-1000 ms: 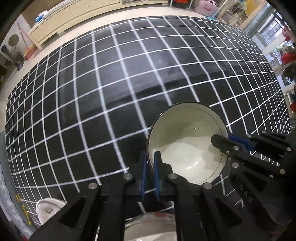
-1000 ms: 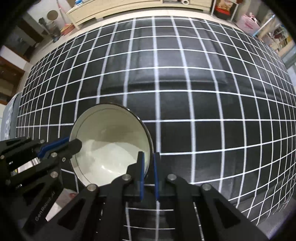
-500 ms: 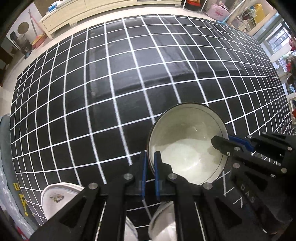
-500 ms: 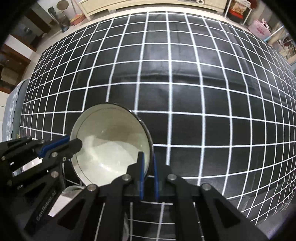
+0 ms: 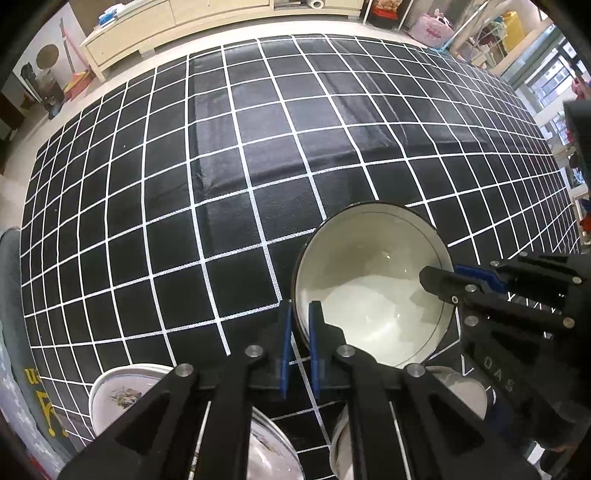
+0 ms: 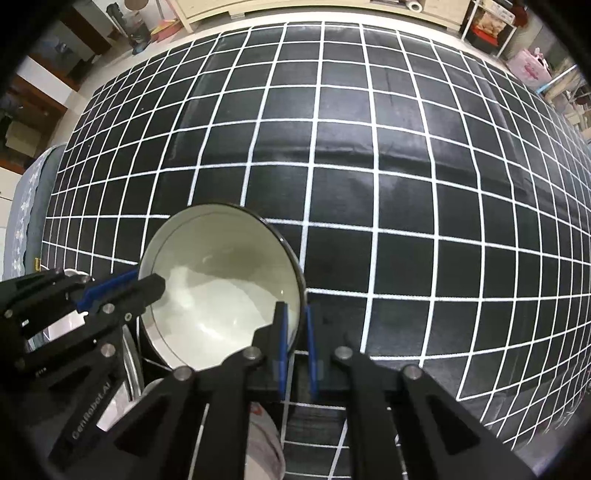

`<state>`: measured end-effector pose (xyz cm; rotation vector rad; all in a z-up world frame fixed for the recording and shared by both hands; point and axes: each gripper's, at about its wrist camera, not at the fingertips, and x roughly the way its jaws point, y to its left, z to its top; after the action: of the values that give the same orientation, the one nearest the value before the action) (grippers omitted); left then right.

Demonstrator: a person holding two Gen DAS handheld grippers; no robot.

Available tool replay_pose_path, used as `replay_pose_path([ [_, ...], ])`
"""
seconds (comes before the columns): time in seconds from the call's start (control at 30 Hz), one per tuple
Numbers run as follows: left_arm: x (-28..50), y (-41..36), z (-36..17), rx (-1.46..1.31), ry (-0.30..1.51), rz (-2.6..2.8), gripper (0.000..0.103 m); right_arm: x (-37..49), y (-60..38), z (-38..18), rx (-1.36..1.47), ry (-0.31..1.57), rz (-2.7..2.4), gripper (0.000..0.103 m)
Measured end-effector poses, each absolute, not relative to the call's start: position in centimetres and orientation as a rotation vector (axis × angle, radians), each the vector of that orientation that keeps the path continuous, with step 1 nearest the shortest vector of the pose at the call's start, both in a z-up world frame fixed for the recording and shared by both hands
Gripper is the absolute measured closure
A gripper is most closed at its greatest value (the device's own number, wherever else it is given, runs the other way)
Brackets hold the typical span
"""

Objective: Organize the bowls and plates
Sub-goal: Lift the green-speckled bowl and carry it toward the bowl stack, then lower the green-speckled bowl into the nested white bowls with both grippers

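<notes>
A white bowl with a dark rim [image 5: 373, 284] [image 6: 221, 284] hangs above the black grid cloth, held by both grippers. My left gripper [image 5: 300, 314] is shut on its left rim. My right gripper [image 6: 294, 317] is shut on its right rim and shows at the right of the left wrist view [image 5: 443, 286]. Below the bowl lie a decorated white plate [image 5: 122, 391], another plate [image 5: 269, 450] and a white bowl [image 5: 461, 391], partly hidden by the grippers.
The black cloth with white grid lines [image 5: 240, 166] [image 6: 406, 184] covers the table. A cream cabinet [image 5: 155, 26] stands beyond the far edge. A grey surface [image 6: 29, 206] borders the cloth at the left.
Both grippers have lifted the bowl higher. The plates and the second bowl under it have come into view at the bottom of the frames.
</notes>
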<state>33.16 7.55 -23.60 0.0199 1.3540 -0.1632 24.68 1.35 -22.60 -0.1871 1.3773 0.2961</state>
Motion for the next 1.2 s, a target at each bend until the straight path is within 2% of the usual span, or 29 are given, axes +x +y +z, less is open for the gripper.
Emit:
replay_pose_path([
  [0.3,33.0,4.4,-23.4,0.036,1.352,-0.163,0.094,24.8,-1.3,-23.8,-0.179,1.362,0.282,0.091],
  [0.7,33.5,4.8,-23.7,-0.011,1.354,-0.145,0.094,26.3,-6.0,-23.7,-0.151,1.382,0.244,0.091],
  [0.83,33.6,5.2,-22.2,-0.026,1.34,-0.139,0.094,26.9,-5.3,-22.5,-0.155,1.371,0.24,0.091],
  [1.2,32.7,4.8,-16.0,-0.034,1.257,-0.146,0.094,26.6,-6.1,-14.8,-0.153,1.292,0.242,0.091],
])
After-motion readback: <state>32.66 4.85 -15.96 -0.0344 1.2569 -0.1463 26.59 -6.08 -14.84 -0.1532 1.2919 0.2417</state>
